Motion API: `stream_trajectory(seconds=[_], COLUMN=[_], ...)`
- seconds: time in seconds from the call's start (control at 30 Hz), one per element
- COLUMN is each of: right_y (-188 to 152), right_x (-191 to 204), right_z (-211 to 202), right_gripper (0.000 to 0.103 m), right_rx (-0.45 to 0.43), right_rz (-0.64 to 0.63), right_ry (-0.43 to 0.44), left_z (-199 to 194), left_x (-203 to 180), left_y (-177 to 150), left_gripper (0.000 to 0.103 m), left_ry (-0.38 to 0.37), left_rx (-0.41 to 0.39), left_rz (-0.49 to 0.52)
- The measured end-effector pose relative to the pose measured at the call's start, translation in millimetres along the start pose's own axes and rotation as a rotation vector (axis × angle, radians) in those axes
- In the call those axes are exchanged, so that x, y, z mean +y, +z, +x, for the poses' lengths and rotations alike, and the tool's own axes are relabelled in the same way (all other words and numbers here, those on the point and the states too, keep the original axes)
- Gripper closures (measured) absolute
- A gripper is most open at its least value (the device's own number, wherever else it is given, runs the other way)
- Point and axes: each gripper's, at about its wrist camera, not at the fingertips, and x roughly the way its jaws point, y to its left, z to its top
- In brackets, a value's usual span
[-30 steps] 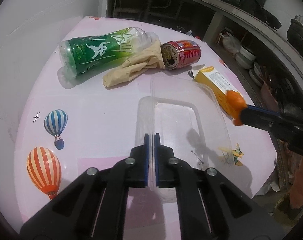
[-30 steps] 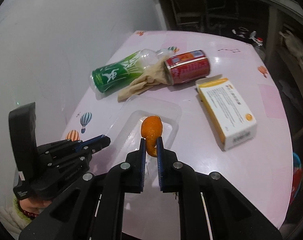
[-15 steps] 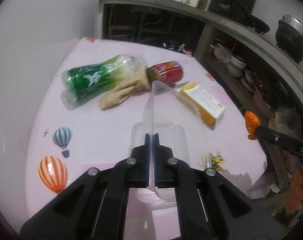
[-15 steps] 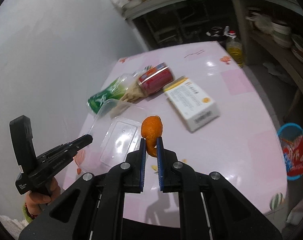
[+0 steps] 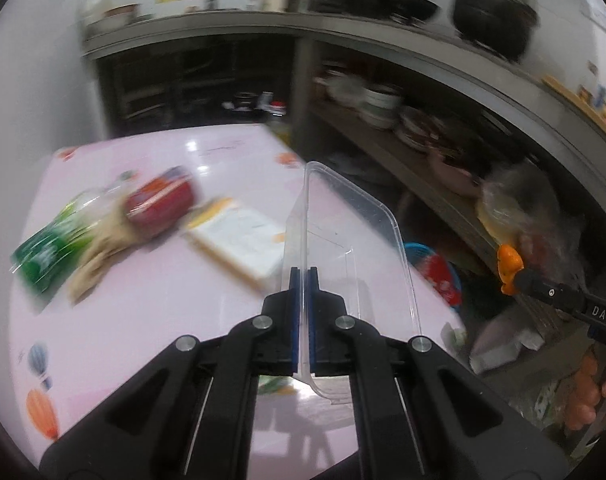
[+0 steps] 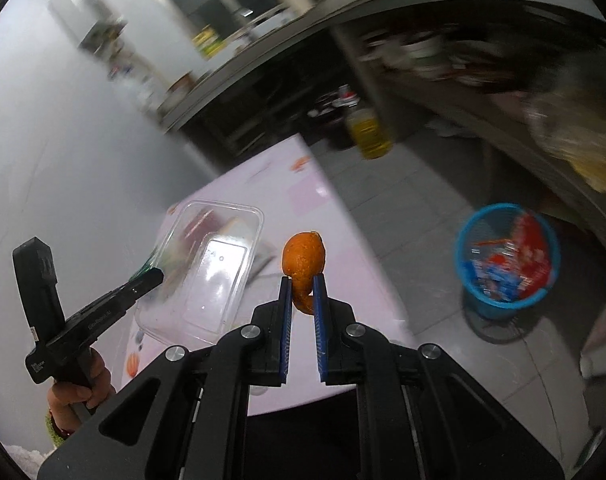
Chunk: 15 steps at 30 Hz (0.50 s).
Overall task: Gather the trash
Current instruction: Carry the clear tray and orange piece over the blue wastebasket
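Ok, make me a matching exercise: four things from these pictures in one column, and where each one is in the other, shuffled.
Things
1. clear plastic container
2. orange peel
3. red can
4. blue bin

Places
A. standing on the floor beside the table
B. pinched by its rim in the left gripper
C. lying on the pink table
D. held in the right gripper

Pairs: 1-B, 2-D, 3-C, 4-A
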Motion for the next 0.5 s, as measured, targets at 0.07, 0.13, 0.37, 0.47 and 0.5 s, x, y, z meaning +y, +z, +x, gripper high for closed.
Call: stream_trajectory(seconds=[0.07,0.13,0.37,0.47,0.5], right_y=[0.8,0.9,-11.8,-16.5,-17.1], right_x=[-26.1,-49.7,-138.8,-174.1,-185.2], right_z=[-9.6,-15.0,-14.4,2.8,10.7], right_gripper=[0.092,0.092,0.092,0.092,0.092], right_rx=[-0.02,-0.033,-0.039,-0.011,0.001], right_rz=[0.046,0.089,0.258,0.327,0.348], right_ry=[-0.029,-0.056,-0.159,-0.181,-0.189], left_z=[14.2,28.3,103.7,145.7,158.2], left_x=[-24.8,-50.8,-134.5,-165.0,-173.1], left_y=[9.7,18.6,43.9,48.6,48.7], left_gripper=[0.101,0.101,0.101,0.101,0.101], left_ry=[-0.028,-0.05,-0.11,-0.111,-0.108], left_rx=[0.014,0.03,0.143,0.213,0.235], left_rz=[0.042,0.087,0.211,0.268,0.285])
